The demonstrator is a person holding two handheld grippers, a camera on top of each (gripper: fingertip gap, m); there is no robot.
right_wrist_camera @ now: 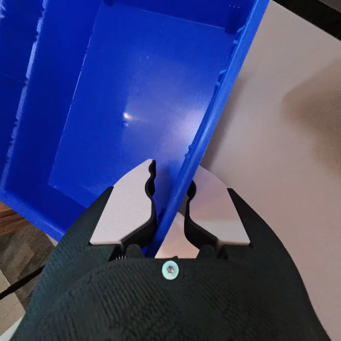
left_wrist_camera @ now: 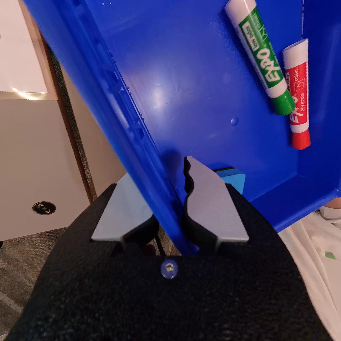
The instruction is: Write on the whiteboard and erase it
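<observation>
A blue plastic bin [left_wrist_camera: 175, 73] fills both views and sits tilted in them. In the left wrist view it holds a green marker [left_wrist_camera: 258, 55], a red marker [left_wrist_camera: 299, 92] and a blue eraser [left_wrist_camera: 234, 178], which is partly hidden behind my finger. My left gripper [left_wrist_camera: 160, 171] is shut on the bin's left wall, one finger inside and one outside. My right gripper [right_wrist_camera: 175, 166] straddles the right wall of the bin [right_wrist_camera: 120, 83] and is shut on it. The part of the bin in the right wrist view holds nothing. No whiteboard is clearly in view.
A pale cabinet with a round black lock [left_wrist_camera: 44, 208] stands left of the bin, over grey carpet. A white cloth [left_wrist_camera: 313, 267] lies at the lower right. A white surface [right_wrist_camera: 267, 166] lies right of the bin, and a wooden edge [right_wrist_camera: 11, 217] shows at the left. There is about 40 cm between the tips of the two grippers.
</observation>
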